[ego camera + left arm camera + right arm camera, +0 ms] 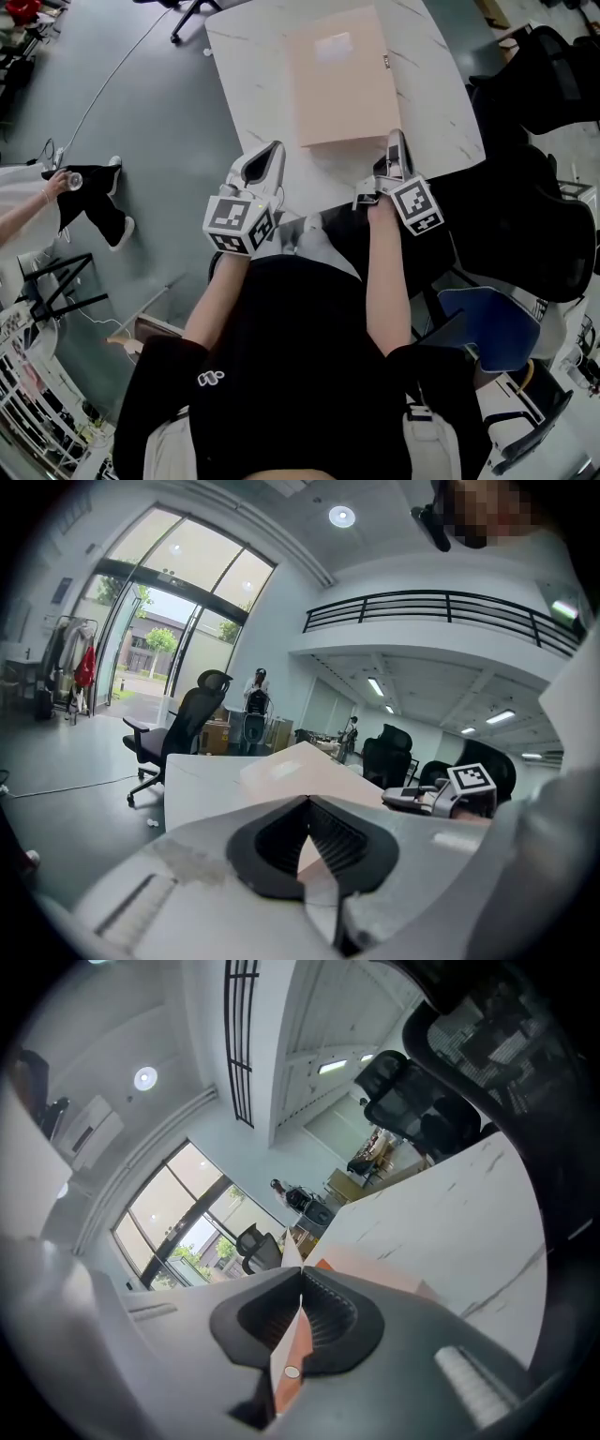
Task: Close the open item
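Beige folder (342, 75) lying flat on white marbled surface (246, 84) directly ahead of both tongs, right tongs (397, 142) closed, apparently pinching the folder's near right corner, left tongs (277, 150) closed and empty, just beside the folder's near left corner

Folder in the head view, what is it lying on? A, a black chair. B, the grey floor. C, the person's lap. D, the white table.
D: the folder lies flat on the white table, whose marbled top shows around it on the left, right and near sides.
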Motion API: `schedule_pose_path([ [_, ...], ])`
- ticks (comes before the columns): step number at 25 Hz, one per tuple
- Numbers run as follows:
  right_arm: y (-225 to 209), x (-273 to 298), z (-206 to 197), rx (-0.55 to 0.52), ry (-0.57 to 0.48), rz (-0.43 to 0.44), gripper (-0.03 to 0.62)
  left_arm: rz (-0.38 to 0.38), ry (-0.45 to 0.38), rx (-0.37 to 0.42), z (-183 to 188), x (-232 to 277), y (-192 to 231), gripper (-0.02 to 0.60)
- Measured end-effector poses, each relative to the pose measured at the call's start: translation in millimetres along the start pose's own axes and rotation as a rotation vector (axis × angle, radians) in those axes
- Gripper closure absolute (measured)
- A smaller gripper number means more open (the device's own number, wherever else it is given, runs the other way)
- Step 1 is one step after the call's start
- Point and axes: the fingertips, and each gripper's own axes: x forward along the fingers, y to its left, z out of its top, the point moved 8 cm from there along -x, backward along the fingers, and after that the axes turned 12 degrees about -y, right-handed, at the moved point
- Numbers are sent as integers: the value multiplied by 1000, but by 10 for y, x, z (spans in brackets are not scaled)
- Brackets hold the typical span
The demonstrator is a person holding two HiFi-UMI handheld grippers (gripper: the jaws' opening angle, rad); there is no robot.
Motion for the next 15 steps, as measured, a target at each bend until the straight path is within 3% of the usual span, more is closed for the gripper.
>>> schedule_pose_path([
  [8, -395, 97, -33, 58, 1, -107, 588, 5, 16, 11, -41, 44, -52, 580],
  [15, -624, 171, -51, -6, 5, -218, 583, 17, 30, 17, -47, 18, -26, 580],
])
